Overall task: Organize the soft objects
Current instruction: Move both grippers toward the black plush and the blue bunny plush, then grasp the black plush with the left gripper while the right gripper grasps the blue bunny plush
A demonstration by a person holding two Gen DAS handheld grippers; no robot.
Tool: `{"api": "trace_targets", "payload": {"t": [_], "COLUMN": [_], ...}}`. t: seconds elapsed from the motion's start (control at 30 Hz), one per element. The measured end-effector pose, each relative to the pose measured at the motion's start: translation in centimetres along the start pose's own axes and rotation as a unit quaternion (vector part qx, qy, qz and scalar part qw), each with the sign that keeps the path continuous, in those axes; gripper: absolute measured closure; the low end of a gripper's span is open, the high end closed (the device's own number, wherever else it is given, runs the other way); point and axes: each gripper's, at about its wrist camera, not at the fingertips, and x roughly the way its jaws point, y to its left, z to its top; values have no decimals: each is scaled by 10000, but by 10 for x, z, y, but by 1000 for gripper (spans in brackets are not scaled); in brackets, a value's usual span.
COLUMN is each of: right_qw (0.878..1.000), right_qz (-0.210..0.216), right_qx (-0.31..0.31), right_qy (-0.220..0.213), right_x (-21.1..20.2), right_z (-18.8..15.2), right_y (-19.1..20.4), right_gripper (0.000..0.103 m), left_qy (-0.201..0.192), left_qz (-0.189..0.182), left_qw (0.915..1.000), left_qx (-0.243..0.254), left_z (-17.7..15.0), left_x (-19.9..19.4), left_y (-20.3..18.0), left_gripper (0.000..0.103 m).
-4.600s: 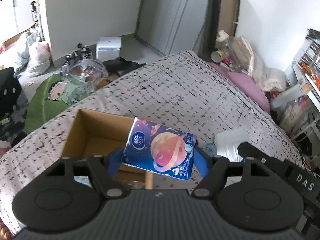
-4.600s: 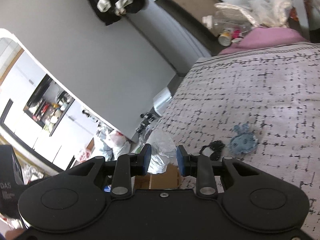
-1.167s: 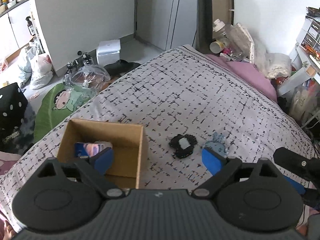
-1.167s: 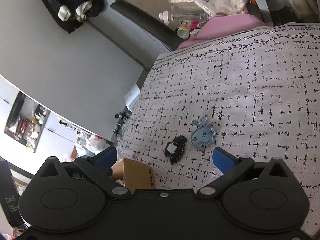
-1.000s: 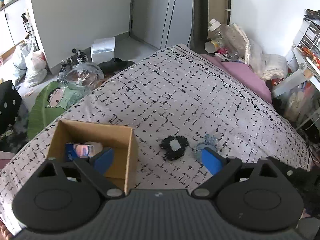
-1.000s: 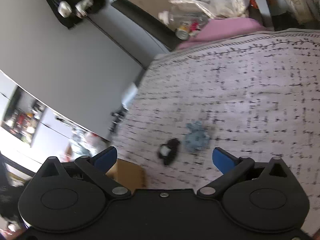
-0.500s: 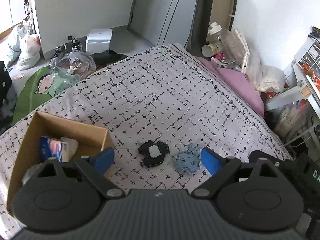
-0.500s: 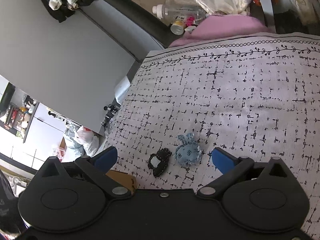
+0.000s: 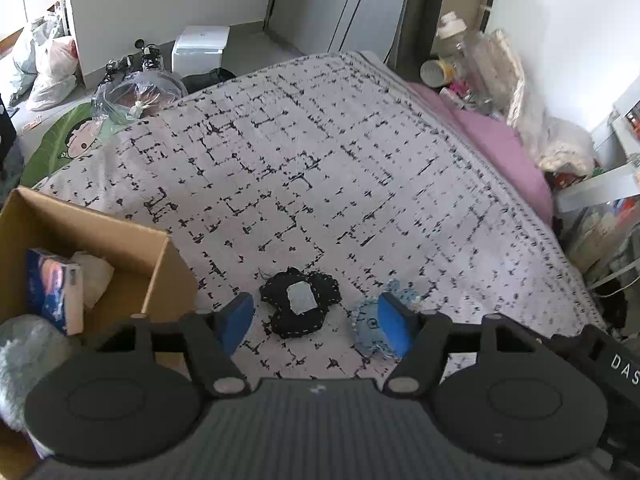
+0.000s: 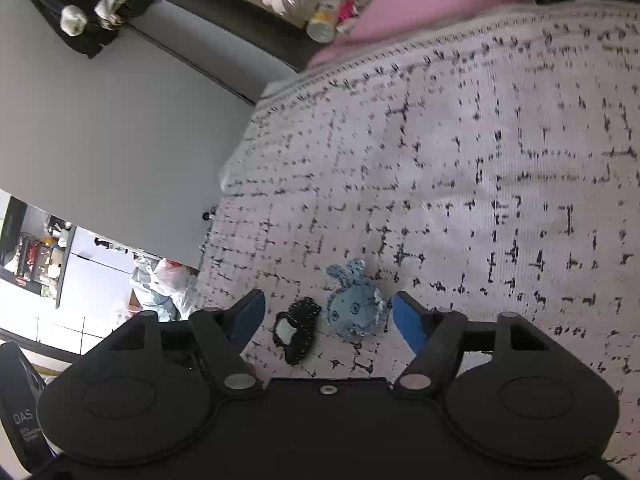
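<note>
A black soft pouch with a pale patch (image 9: 301, 306) and a light blue plush toy (image 9: 370, 328) lie side by side on the patterned bed cover (image 9: 320, 184). My left gripper (image 9: 316, 322) is open and empty, its jaws spread just above both items. My right gripper (image 10: 328, 320) is open and empty too, with the black pouch (image 10: 298, 330) and the blue plush (image 10: 354, 306) between its fingertips. An open cardboard box (image 9: 92, 240) at the left holds a blue tissue pack (image 9: 54, 290), a white soft item (image 9: 94, 278) and a grey fluffy thing (image 9: 24, 356).
A pink pillow (image 9: 504, 160) and bottles and bags (image 9: 472, 60) sit at the bed's far right edge. A green cushion (image 9: 60, 140), plastic bags (image 9: 136, 96) and a white box (image 9: 200, 50) lie on the floor beyond the bed's left edge.
My left gripper let the tissue pack go into the box, opened, and moved right over the pouch and plush. My right gripper opened and came closer to the same two items.
</note>
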Motion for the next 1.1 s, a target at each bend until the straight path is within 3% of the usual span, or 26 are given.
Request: {"api": "trace_targets", "payload": {"t": [0.1, 0.27, 0.37, 0.63, 0.93, 1.1], "right_qw": [9999, 9997, 9995, 9993, 9979, 9972], "right_qz": [-37, -57, -73, -87, -139, 9], "right_qx": [66, 187, 267, 294, 577, 690], "right_qy": [92, 123, 164, 207, 261, 280], "right_x": [9, 17, 22, 41, 56, 63], "right_z": [0, 1, 1, -7, -10, -12], "right_y": [-2, -9, -13, -15, -29, -33], "right_gripper": [36, 40, 44, 44, 44, 52], "left_qy": [37, 155, 179, 308, 289, 172], "left_qz": [73, 254, 334, 610, 528, 453], "left_qw": [10000, 9995, 9990, 9971, 9977, 9981], "left_qx": [55, 143, 227, 321, 296, 371], "left_z": [0, 1, 1, 1, -4, -3], "left_x": [14, 42, 54, 77, 84, 72], "left_y": [-2, -4, -5, -8, -5, -6], "left_gripper": [37, 51, 52, 53, 66, 69]}}
